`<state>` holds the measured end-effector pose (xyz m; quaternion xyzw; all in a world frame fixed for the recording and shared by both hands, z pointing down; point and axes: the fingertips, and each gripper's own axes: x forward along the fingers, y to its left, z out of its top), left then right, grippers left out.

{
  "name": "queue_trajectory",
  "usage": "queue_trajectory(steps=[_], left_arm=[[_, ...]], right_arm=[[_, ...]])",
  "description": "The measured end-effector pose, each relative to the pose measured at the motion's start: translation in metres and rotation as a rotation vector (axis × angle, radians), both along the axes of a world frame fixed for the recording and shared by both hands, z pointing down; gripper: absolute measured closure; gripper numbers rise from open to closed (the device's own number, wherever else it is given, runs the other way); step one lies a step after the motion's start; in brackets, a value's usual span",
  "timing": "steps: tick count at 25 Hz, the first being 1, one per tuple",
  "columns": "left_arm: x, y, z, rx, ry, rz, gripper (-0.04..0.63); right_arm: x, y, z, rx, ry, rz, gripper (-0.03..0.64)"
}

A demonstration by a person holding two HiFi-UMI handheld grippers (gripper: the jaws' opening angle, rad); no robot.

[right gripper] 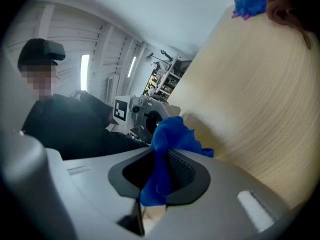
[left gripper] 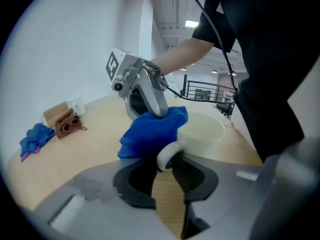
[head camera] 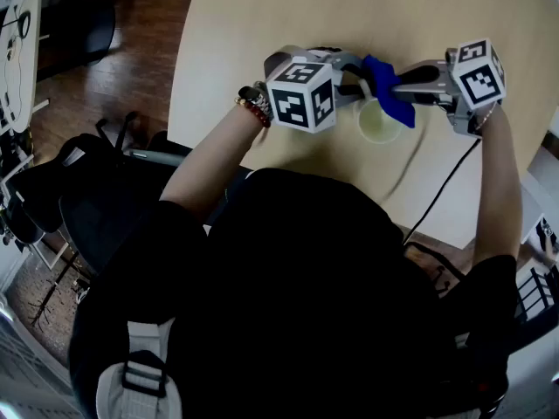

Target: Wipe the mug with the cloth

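Pale mug (left gripper: pixel 202 129), crumpled blue cloth (right gripper: pixel 172 134), centre frame.
My left gripper (left gripper: pixel 167 165) clamps the mug's handle; my right gripper (right gripper: pixel 162 159) pinches the cloth against the mug.

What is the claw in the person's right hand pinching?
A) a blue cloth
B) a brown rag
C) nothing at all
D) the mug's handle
A: the right gripper view shows the right claw shut on the blue cloth, which bunches out from between its jaws, and the head view shows that cloth at the rim of the white mug.
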<state>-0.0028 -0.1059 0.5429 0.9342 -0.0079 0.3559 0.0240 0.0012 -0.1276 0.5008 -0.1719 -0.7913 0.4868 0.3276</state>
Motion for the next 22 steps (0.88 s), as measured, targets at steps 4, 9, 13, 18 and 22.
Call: queue_trajectory(steps=[4,9,13,18,22], left_arm=[[0.008,-0.005,-0.004,-0.002,0.008,0.001,0.500],[0.012,-0.007,-0.005,0.008,0.010,-0.003,0.497],[0.008,-0.004,-0.004,0.017,0.013,-0.022,0.495],[-0.001,-0.004,-0.002,0.022,0.022,-0.090,0.494],[-0.019,-0.010,-0.003,0.023,0.017,-0.216,0.494]], right_arm=[[0.005,-0.001,0.017,-0.009,0.041,-0.046,0.543],[0.013,0.005,0.048,0.064,0.142,-0.070,0.543],[0.010,0.007,0.052,0.308,0.195,-0.080,0.543],[0.019,0.004,0.045,0.452,0.224,0.111,0.543],[0.029,-0.006,0.010,0.407,0.091,0.352,0.543]])
